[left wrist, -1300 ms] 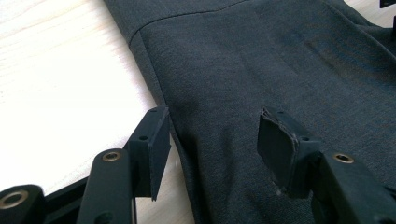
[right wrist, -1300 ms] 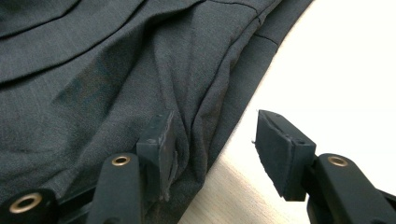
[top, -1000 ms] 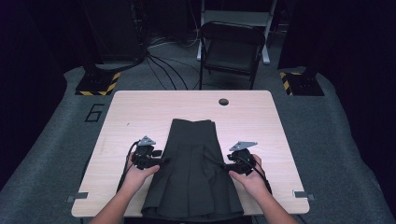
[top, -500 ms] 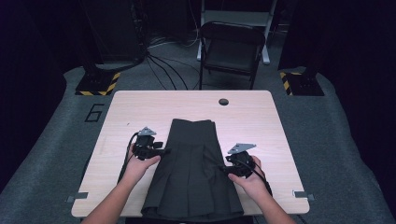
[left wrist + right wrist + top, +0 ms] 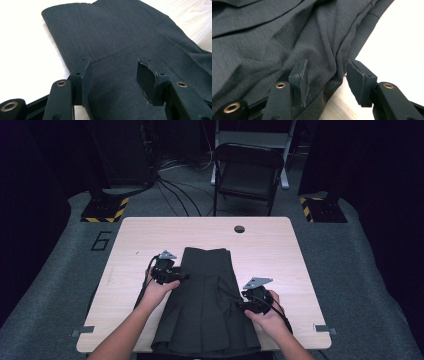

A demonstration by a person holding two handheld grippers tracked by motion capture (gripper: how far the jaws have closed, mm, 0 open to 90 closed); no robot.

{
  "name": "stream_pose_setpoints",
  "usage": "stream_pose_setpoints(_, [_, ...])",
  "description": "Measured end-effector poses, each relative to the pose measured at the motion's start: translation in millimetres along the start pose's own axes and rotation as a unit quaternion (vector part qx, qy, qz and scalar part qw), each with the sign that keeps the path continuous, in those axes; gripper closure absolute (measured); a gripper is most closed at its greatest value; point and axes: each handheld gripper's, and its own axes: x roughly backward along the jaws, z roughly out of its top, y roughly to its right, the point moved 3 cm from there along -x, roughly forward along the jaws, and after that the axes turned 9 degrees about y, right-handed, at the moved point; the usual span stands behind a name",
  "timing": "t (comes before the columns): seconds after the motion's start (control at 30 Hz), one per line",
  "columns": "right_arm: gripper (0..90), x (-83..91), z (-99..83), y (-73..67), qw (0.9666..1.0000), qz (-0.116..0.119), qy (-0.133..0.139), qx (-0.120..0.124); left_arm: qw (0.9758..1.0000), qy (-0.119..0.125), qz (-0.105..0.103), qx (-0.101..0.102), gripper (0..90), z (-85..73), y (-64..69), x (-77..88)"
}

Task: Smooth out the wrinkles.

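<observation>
High view: dark pleated skirt (image 5: 205, 305) lies flat on the wooden table (image 5: 300, 255); left gripper (image 5: 176, 276) at its left edge, right gripper (image 5: 244, 304) at its right edge.
Left gripper view: jaws spread apart, nothing grasped; skirt (image 5: 120, 32) spans the gap between them and runs ahead.
Right gripper view: jaws parted; a rumpled skirt (image 5: 274, 37) edge lies between them; bare table beside the right jaw.
</observation>
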Motion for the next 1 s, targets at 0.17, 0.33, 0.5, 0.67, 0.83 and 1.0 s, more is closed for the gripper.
stream_pose_setpoints(0.17, [50.8, -2.7, -4.2, -0.5, 0.9999, -0.004, -0.008, -0.007, 0.9999, -0.004, 0.012, -0.007, 45.1, 5.8, -6.6, -11.3])
stream_pose_setpoints(0.33, [50.2, -7.1, -8.1, 1.8, 0.9998, -0.011, -0.017, -0.007, 0.9996, -0.006, 0.028, -0.005, 44.3, 8.6, -14.7, -22.4])
stream_pose_setpoints(0.5, [50.7, -10.9, -10.8, 2.0, 0.9992, -0.016, -0.032, -0.016, 0.9990, -0.004, 0.039, 0.021, 44.3, 8.7, -23.3, -34.5])
stream_pose_setpoints(0.67, [52.4, -15.4, -14.0, 2.1, 0.9989, -0.017, -0.043, -0.007, 0.9982, -0.009, 0.059, 0.005, 45.5, 7.4, -31.7, -44.2])
stream_pose_setpoints(0.83, [53.8, -18.7, -15.0, 1.3, 0.9989, -0.013, -0.045, -0.006, 0.9978, -0.004, 0.064, 0.020, 46.8, 5.7, -38.1, -54.0])
stream_pose_setpoints(1.0, [59.2, -19.3, -15.7, 1.0, 0.9987, -0.002, -0.044, -0.025, 0.9969, -0.016, 0.075, 0.014, 52.0, 3.5, -37.5, -59.6])
